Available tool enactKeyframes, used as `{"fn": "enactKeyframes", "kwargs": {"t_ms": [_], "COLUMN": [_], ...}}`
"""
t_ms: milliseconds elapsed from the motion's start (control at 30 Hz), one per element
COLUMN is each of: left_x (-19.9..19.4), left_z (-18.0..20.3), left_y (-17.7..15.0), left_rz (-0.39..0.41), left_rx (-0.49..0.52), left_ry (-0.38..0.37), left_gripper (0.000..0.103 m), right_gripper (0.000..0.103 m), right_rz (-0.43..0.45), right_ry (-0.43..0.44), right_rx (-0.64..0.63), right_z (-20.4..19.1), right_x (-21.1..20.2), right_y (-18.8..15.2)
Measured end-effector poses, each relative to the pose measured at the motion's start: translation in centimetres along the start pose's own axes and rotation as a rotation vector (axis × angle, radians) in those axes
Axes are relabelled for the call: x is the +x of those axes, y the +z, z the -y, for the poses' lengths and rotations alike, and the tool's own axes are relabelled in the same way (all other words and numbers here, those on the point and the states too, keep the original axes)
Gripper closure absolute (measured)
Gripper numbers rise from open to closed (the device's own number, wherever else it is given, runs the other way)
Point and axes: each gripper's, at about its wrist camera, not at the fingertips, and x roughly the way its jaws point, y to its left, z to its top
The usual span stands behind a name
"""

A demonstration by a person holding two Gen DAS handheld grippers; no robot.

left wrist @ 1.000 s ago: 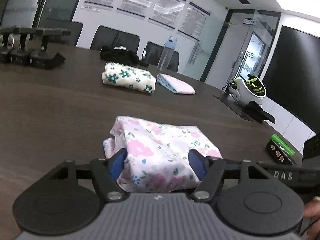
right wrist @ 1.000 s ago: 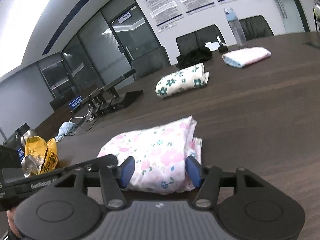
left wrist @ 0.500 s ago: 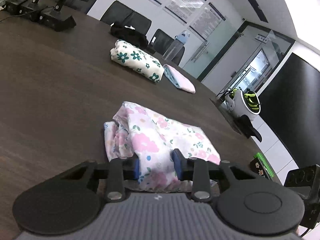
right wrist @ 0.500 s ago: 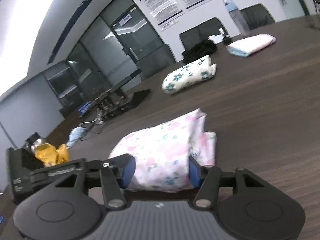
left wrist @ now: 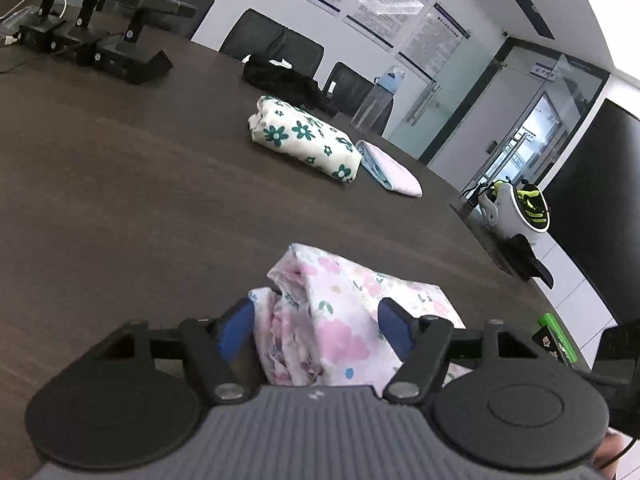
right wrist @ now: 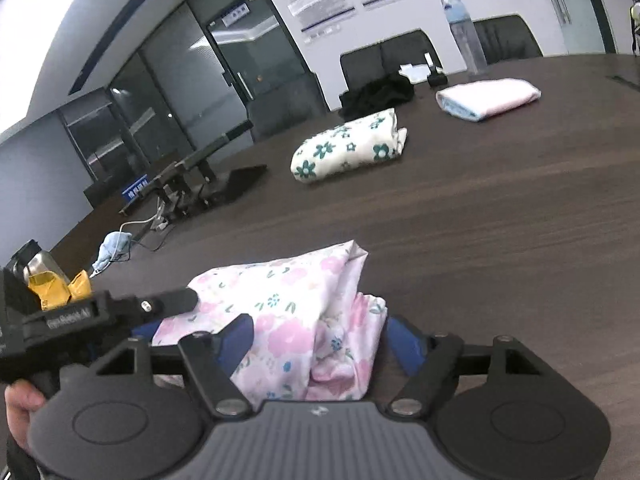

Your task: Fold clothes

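While angled down at the table (left wrist: 120,208): left gripper (left wrist: 316,322) and right gripper (right wrist: 318,336) opening, pink floral bundle (left wrist: 340,320) loose between jaws; half a second earlier, pinched tighter.

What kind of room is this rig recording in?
Most likely an office meeting room: a long dark wooden conference table, black office chairs along its far side, printed notice boards on the white wall, and glass partition doors.
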Motion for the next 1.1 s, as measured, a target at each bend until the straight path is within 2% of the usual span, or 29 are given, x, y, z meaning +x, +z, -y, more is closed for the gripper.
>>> {"fn": "enactKeyframes", "kwargs": {"t_ms": [167,233,333,400,500,567,633,733,767,800,833,900,1000,1100], "left_x": [0.9,1.5,1.9,1.5,0.4,0.2,0.6,1.5,1.8,2.0,2.3,2.5,2.5,2.3], "left_z": [-0.5,-0.6,-0.3,-0.4,-1.2,-1.5,-1.4,-0.9,-0.9,-0.8,-0.9,-1.0,-0.4,0.4], "left_y": [0.0,0.1,0.1,0.1,0.2,0.3,0.4,0.2,0.2,0.2,0.2,0.3,1.1,4.1], "left_rz": [-0.017,-0.031,-0.040,-0.035,-0.028,-0.037,-0.055,-0.076,-0.077,-0.078,-0.082,-0.082,-0.092,-0.083], "left_rx": [-0.033,-0.052,-0.048,-0.047,-0.055,-0.050,-0.046,-0.043,-0.051,-0.060,-0.073,-0.097,-0.096,-0.111], "left_ry": [-0.023,-0.043,-0.061,-0.061,-0.058,-0.055,-0.068,-0.112,-0.117,-0.120,-0.110,-0.108,-0.116,-0.151], "left_gripper": [0.036,0.046,0.049,0.048,0.037,0.036,0.036,0.036,0.039,0.054,0.062,0.065,0.077,0.080], "right_gripper": [0.031,0.037,0.038,0.038,0.038,0.039,0.050,0.060,0.062,0.064,0.067,0.072,0.086,0.088], "right_rz": [-0.035,-0.045,-0.060,-0.063,-0.059,-0.064,-0.078,-0.089,-0.090,-0.090,-0.090,-0.092,-0.082,-0.039], "right_ry": [0.032,0.064,0.107,0.109,0.098,0.098,0.099,0.118,0.122,0.125,0.130,0.153,0.181,0.182], "right_rx": [0.069,0.103,0.124,0.123,0.103,0.091,0.082,0.065,0.064,0.066,0.076,0.130,0.188,0.176], "right_z": [1.1,1.6,1.5,1.4,1.5,1.9,2.1,1.9,1.8,1.7,1.8,2.5,3.0,2.1], "right_x": [1.5,1.9,2.4,2.5,1.6,1.0,1.1,1.8,2.0,2.3,2.5,2.9,3.0,2.3], "right_y": [0.8,0.9,1.0,1.1,1.1,1.1,1.1,1.1,1.1,1.1,1.1,1.1,1.4,2.8]}}
